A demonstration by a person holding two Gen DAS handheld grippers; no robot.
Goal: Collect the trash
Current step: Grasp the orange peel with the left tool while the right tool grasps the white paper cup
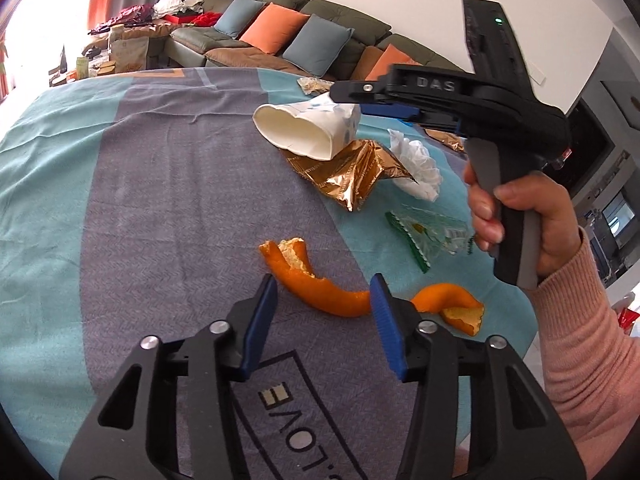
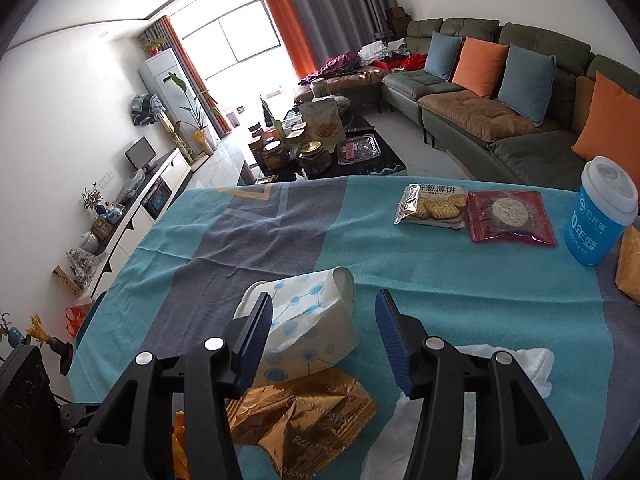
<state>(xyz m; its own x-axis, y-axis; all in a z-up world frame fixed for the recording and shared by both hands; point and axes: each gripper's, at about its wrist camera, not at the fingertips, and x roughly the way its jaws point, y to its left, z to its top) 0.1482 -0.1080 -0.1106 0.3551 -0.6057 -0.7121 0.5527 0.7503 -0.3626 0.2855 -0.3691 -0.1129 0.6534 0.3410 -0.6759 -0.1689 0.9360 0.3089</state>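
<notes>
Trash lies scattered on the desk, which is covered by a teal and grey cloth. In the left wrist view, going left to right: 1 crushed paper cup on its side, resting on 1 gold foil wrapper; 1 crumpled white tissue just beside the foil; 1 clear wrapper with green edges; and 2 orange peel pieces, the long peel and the curled peel.

The left gripper is wide apart and holds nothing, poised over the long peel. The right gripper is also spread wide and holds nothing, with the cup between its fingers, near the left one.

Further right in the right wrist view sit 2 sealed snack packets, a cracker packet and a red packet, then 1 blue cup with a white lid.
</notes>
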